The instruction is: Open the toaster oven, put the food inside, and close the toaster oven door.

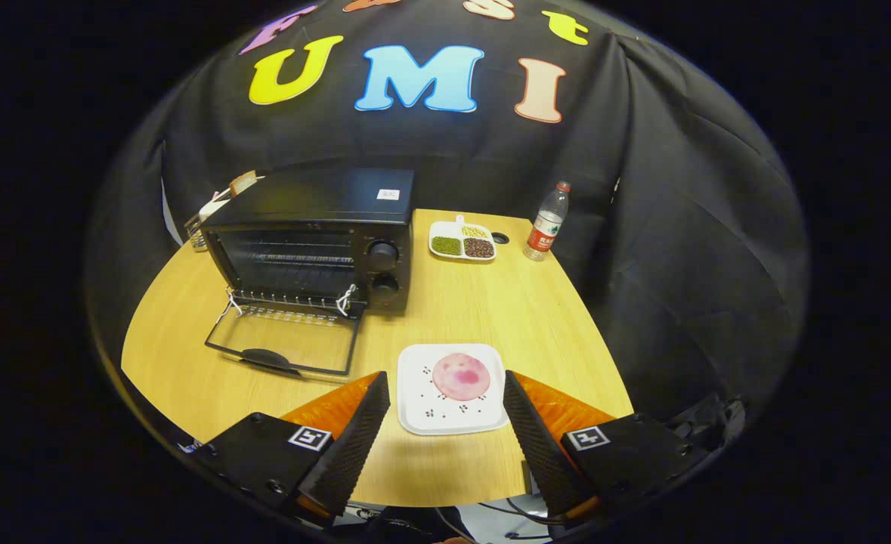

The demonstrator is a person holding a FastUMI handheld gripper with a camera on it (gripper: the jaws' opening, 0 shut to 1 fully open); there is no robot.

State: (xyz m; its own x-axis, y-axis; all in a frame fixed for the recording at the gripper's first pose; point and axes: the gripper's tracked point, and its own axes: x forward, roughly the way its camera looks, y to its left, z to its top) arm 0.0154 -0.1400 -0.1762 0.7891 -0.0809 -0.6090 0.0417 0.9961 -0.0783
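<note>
Two fingers of the gripper (446,393) reach forward over the near edge of a wooden table (490,302), spread wide apart with nothing pressed between them; each finger has a ribbed inner pad, and a small square marker sits on the body behind each one; between the fingertips, and reaching a little past them, lies a white square plate (415,408) flat on the table, touched by neither finger; on the plate rests a round pink slice of food (461,376), mottled with darker red patches, lying toward the far half of the plate, with a few small dark specks printed or scattered on the white around it; beyond the left finger stands a black toaster oven (317,242) with its glass door (283,349) swung fully down so that it lies almost flat on the table, its dark handle at the near edge; the wire rack shows inside the open cavity, and two round knobs (382,270) sit one above the other on the oven's right front; behind the oven's left corner something pale pokes up, too small to make out; to the right of the oven, farther back, sits a white divided tray (460,227) holding green, brown and yellowish grains in separate sections; just beside it, further right, a clear plastic bottle (548,221) with a red label stands upright near the table's far edge.
</note>
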